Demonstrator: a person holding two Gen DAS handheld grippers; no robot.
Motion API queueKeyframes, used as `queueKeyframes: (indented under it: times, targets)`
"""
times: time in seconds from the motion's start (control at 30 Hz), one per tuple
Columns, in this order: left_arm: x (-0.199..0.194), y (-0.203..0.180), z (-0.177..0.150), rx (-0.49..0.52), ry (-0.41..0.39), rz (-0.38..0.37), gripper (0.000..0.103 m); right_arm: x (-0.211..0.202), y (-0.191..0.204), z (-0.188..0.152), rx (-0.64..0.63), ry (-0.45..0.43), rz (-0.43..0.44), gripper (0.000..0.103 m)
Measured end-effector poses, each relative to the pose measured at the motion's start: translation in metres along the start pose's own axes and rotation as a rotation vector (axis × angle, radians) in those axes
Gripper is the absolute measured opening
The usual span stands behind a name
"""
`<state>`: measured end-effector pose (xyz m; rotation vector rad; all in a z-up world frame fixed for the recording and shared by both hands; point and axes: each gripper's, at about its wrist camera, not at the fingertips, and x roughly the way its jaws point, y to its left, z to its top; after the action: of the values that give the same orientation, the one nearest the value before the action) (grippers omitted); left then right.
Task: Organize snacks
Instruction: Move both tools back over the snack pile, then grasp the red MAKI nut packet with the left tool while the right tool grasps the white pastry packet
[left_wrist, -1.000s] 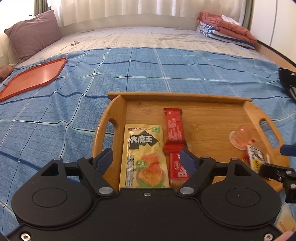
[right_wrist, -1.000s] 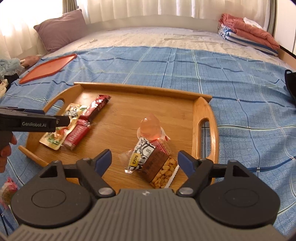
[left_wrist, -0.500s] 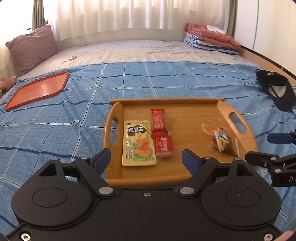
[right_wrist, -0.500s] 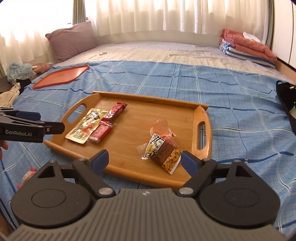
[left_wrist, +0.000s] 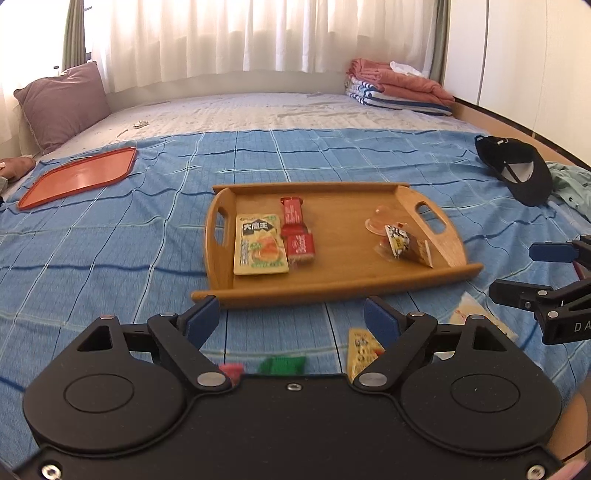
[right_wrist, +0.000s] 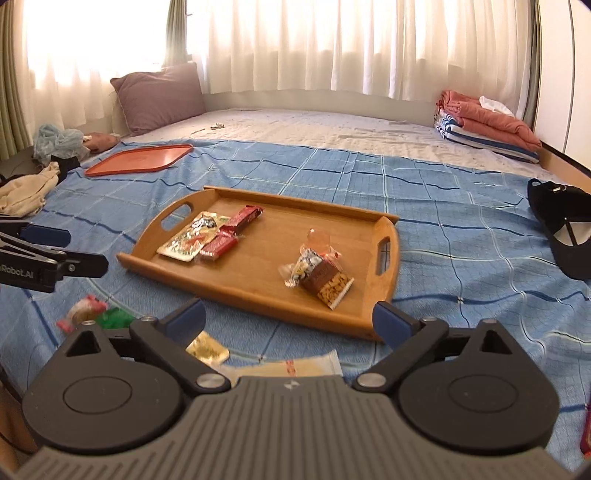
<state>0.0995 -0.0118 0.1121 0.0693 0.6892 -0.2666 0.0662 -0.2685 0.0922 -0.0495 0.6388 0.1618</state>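
A wooden tray (left_wrist: 332, 291) (right_wrist: 258, 301) lies on the blue bedspread. It holds a yellow pouch (left_wrist: 259, 243), a red bar (left_wrist: 293, 214), a red biscuit pack (left_wrist: 301, 245), a jelly cup (left_wrist: 380, 221) and a peanut bar (right_wrist: 327, 282). Loose snacks lie in front of the tray: a yellow packet (left_wrist: 362, 349), a green one (left_wrist: 282, 363), a pink one (left_wrist: 231, 369) and a pale long packet (right_wrist: 284, 365). My left gripper (left_wrist: 290, 310) hovers open over them, holding nothing. My right gripper (right_wrist: 288, 310) is opening its jaws, with nothing between them.
An orange tray (left_wrist: 79, 177) lies at the far left, near a mauve pillow (left_wrist: 62, 103). Folded blankets (left_wrist: 399, 88) sit at the far right corner. A black cap (left_wrist: 517, 170) rests to the right of the wooden tray, and crumpled clothes (right_wrist: 26, 188) lie at the left edge.
Both grippers have drawn back from the wooden tray and risen, so the tray looks smaller and the loose snacks in front of it came into view. The right jaws have widened.
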Motion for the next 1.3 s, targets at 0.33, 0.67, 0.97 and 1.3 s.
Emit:
queueKeyframes:
  times: [0.33,0.67,0.97,1.3]
  targets:
    - [-0.016,-0.019,-0.046,0.001,-0.021,-0.037,0.086,-0.014,-0.009,-0.042,0.005,-0.038,-0.018,0.103]
    - [-0.015,-0.035,-0.077,0.044,-0.040,-0.084,0.087,-0.007,-0.010,-0.078,-0.032,-0.040,0.034,0.103]
    - [-0.005,-0.062,-0.087,0.118,-0.035,-0.158,0.087,0.010,-0.008,-0.087,-0.024,-0.027,0.067,0.103]
    - [0.015,-0.078,-0.085,0.094,-0.012,-0.197,0.068,0.004,-0.015,-0.089,-0.075,-0.029,0.042,0.103]
